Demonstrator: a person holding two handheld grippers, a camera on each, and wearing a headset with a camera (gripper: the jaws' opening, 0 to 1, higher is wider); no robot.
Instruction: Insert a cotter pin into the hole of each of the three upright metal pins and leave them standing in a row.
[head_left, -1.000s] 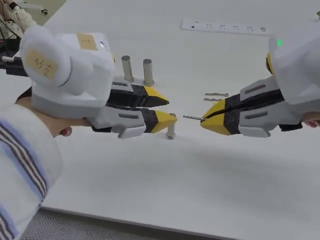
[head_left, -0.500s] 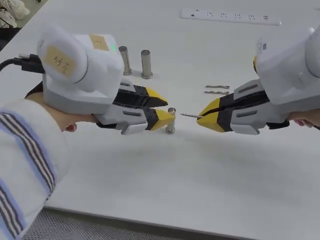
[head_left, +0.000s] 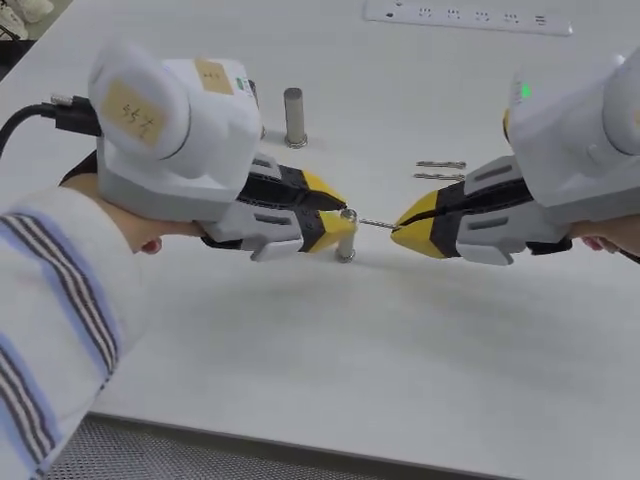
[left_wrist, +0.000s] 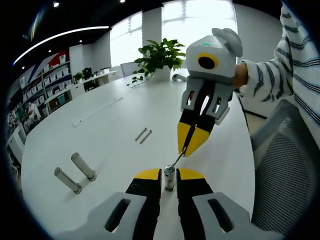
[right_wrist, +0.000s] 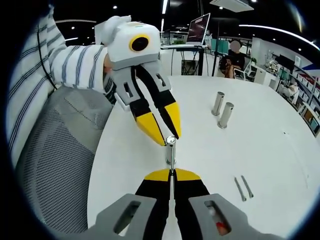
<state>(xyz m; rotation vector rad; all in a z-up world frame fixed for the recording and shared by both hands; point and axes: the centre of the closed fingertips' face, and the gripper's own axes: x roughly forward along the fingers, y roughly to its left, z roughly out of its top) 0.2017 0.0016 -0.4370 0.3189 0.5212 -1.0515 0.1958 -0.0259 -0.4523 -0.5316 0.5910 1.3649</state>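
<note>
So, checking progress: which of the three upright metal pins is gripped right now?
The nearest pin, clamped by the left hand-held gripper; the other two pins stand free farther back.

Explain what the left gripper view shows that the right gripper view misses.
Left gripper view: a leafy green potted plant, tall bright windows, the whole yellow-tipped right gripper. Right gripper view: a lit monitor on a black stand, the whole left gripper. Both: the short upright steel pin, the thin metal cotter pin pointing at it, two taller steel pins, two spare cotter pins, the white table.
</note>
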